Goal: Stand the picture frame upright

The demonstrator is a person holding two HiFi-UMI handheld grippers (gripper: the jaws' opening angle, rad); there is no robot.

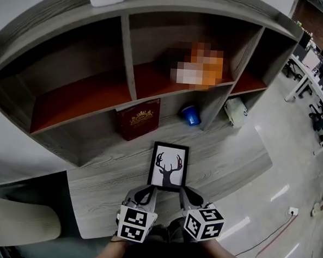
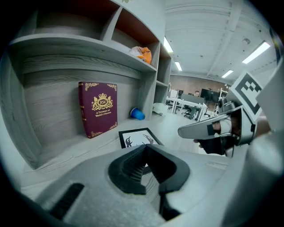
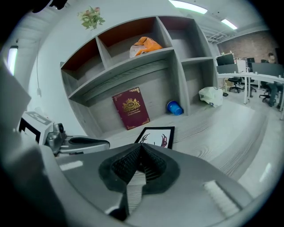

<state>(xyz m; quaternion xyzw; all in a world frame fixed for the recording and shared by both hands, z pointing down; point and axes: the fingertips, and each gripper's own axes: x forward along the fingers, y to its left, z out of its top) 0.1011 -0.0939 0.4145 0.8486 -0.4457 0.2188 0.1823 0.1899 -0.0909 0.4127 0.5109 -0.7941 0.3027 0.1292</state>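
Observation:
The picture frame (image 1: pixel 169 165) is black with a deer-antler print. It lies flat on the grey wooden desk (image 1: pixel 103 187), in front of the shelf unit. My left gripper (image 1: pixel 148 190) is shut and empty, just short of the frame's near left corner. Beside it, my right gripper (image 1: pixel 185 193) is also shut and empty, at the near right corner. In the left gripper view the frame (image 2: pixel 135 138) lies just beyond the closed tips (image 2: pixel 145 147). The right gripper view shows the frame (image 3: pixel 156 135) ahead of the closed tips (image 3: pixel 141 146).
A maroon book (image 1: pixel 138 119) leans upright against the shelf back behind the frame. A blue cup (image 1: pixel 191 115) lies on its side to the right, and a white bag (image 1: pixel 236 111) further right. A beige chair (image 1: pixel 19 223) stands at lower left. The desk ends at right.

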